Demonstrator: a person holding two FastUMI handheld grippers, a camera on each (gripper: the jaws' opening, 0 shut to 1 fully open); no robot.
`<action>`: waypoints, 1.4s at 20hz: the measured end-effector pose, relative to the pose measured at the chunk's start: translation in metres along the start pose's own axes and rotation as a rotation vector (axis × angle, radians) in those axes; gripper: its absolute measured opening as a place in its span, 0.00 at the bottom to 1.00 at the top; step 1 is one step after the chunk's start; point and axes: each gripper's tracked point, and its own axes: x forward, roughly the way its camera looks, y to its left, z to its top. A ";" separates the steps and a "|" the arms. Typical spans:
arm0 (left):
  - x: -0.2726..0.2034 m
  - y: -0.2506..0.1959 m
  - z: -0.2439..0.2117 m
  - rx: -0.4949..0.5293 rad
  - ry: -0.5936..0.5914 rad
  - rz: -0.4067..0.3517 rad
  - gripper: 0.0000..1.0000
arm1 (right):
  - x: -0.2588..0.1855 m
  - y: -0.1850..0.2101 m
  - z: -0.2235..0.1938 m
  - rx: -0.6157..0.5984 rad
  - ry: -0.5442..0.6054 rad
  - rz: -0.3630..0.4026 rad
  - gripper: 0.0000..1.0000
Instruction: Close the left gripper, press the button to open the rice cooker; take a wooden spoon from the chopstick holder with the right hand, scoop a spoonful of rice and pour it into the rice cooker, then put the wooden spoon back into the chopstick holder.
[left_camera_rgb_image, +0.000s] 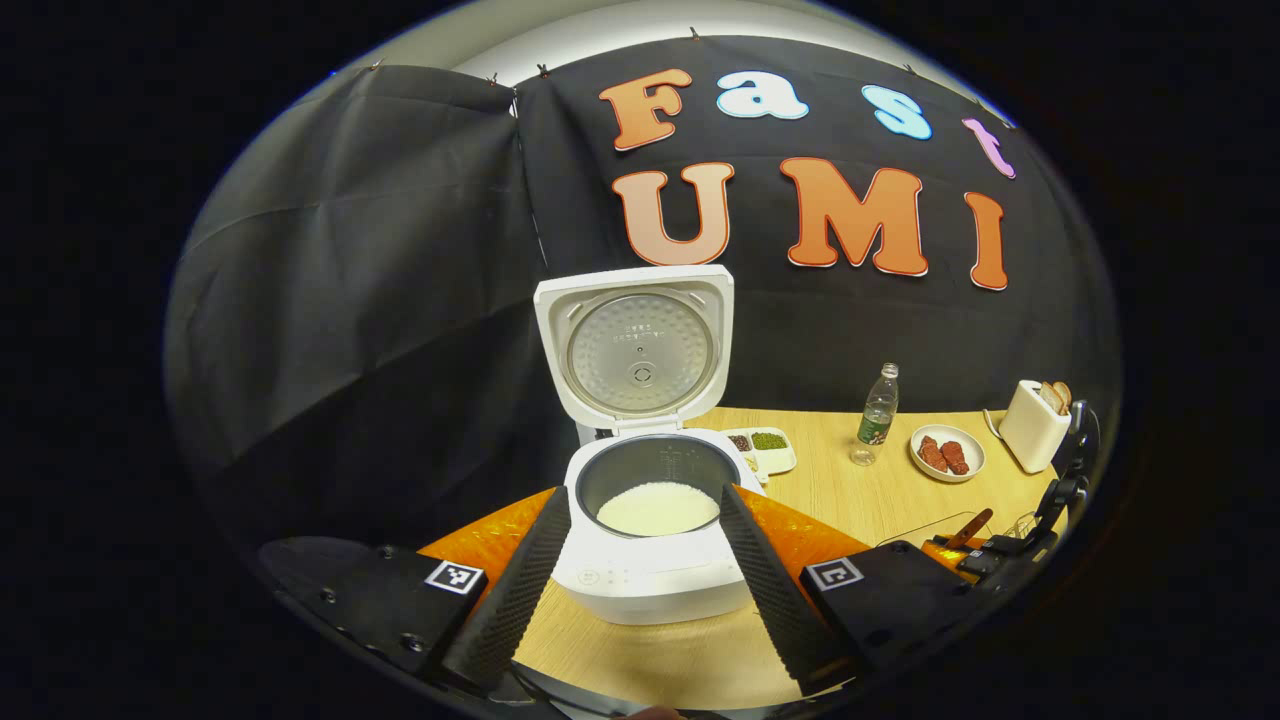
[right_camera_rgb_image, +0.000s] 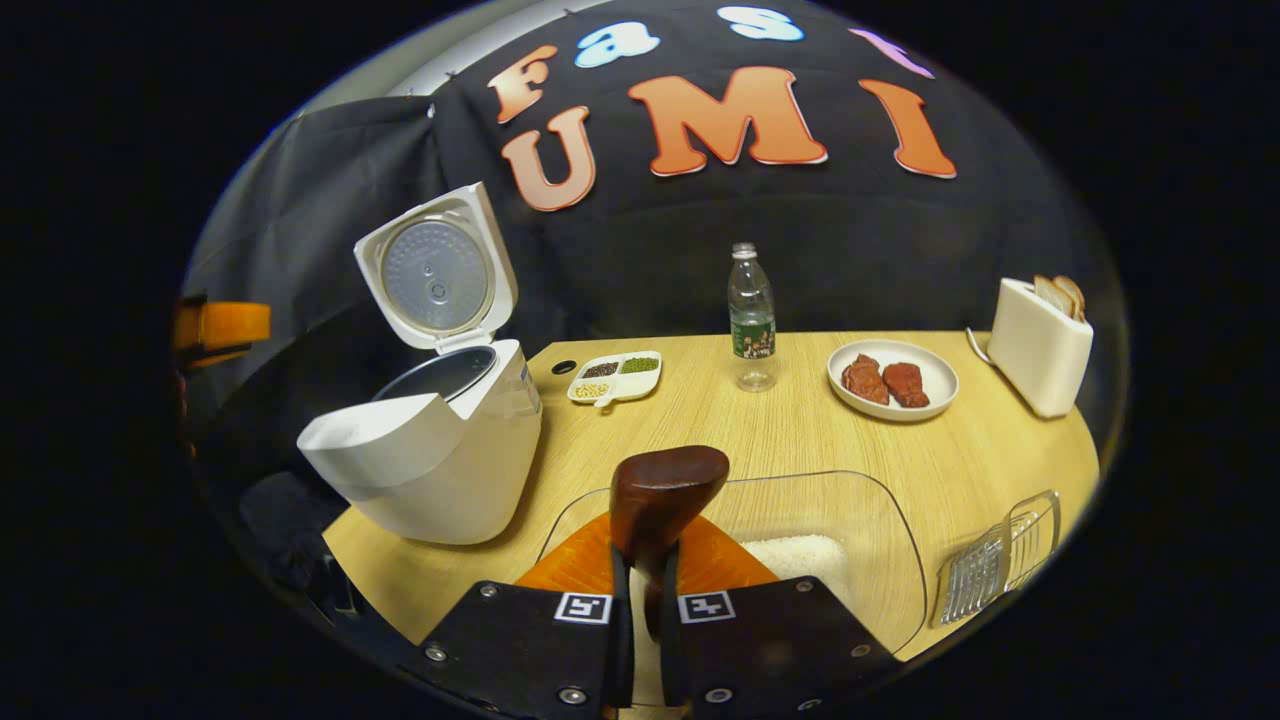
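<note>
On the table (right_camera_rgb_image: 800, 420) — one open rice cooker (right_camera_rgb_image: 430, 450), one wooden spoon (right_camera_rgb_image: 660, 500), one bottle (right_camera_rgb_image: 752, 315).

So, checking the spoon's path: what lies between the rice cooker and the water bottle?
In the right gripper view, a small divided dish lies between rice cooker and water bottle.

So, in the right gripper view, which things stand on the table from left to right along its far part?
Rice cooker with its lid up → divided dish of beans → water bottle → plate with two pieces of red meat → toaster holding bread slices.
</note>
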 end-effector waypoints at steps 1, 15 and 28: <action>-0.001 0.002 0.000 -0.001 -0.001 0.002 0.99 | 0.000 -0.004 0.000 0.061 0.013 -0.002 0.10; -0.003 0.002 -0.001 -0.002 -0.008 0.006 1.00 | 0.002 -0.031 -0.007 0.552 0.084 0.084 0.10; 0.002 -0.026 0.005 0.013 -0.021 -0.039 1.00 | -0.040 -0.090 0.066 1.007 -0.122 0.178 0.10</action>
